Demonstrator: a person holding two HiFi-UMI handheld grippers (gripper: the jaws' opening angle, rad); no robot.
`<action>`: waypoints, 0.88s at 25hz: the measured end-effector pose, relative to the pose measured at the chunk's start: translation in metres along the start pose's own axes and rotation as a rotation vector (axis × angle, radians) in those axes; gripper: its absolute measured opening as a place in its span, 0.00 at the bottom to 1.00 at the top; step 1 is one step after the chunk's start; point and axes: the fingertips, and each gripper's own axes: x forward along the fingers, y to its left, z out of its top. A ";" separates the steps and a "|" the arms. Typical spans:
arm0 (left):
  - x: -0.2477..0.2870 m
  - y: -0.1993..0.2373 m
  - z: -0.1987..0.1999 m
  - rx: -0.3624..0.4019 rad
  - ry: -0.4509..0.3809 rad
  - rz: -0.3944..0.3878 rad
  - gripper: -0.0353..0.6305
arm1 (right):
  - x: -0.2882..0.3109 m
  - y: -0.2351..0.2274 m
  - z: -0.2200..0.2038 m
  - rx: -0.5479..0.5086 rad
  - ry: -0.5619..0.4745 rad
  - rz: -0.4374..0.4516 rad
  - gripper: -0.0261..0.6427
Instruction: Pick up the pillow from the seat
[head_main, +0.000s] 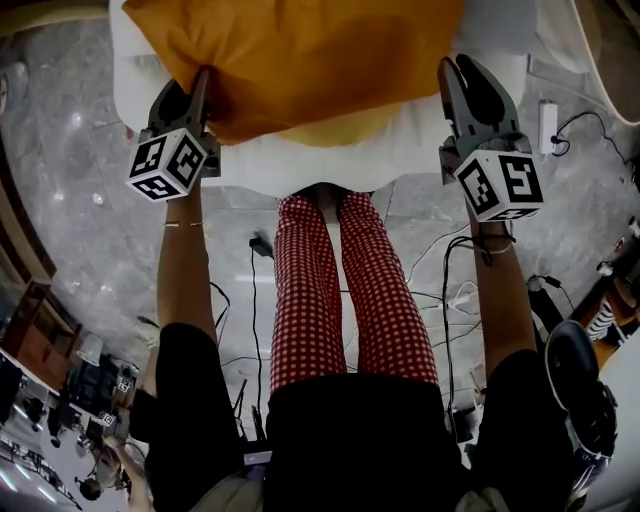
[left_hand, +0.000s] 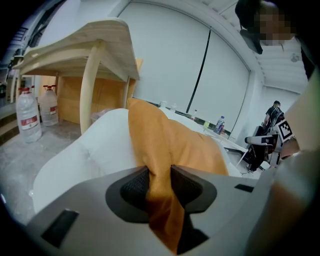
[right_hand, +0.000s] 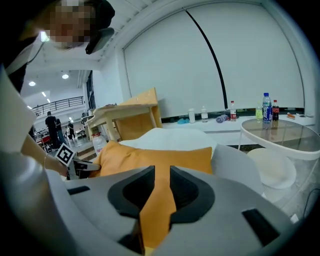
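Left tongs (left_hand: 160, 175) were clenched on a bunched fold of the orange pillow (head_main: 300, 50). Right tongs (right_hand: 162, 175) pinched its opposite corner, thin cloth filling their narrow gap. We judged the two edge grips would keep it level for lifting. It lay on the white seat (head_main: 330, 160).

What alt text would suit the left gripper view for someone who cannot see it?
The left tongs pinch a fold of an orange pillow on a white seat. A wooden table and two water jugs stand behind, at left.
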 end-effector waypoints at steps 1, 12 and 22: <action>0.001 -0.002 0.000 -0.002 -0.002 0.003 0.26 | 0.001 -0.006 -0.004 -0.006 0.013 -0.004 0.17; -0.005 -0.002 -0.004 -0.019 -0.023 0.023 0.26 | 0.022 -0.052 -0.047 0.008 0.087 -0.052 0.31; -0.007 -0.002 -0.001 -0.039 -0.051 0.036 0.26 | 0.050 -0.088 -0.068 0.025 0.136 -0.039 0.42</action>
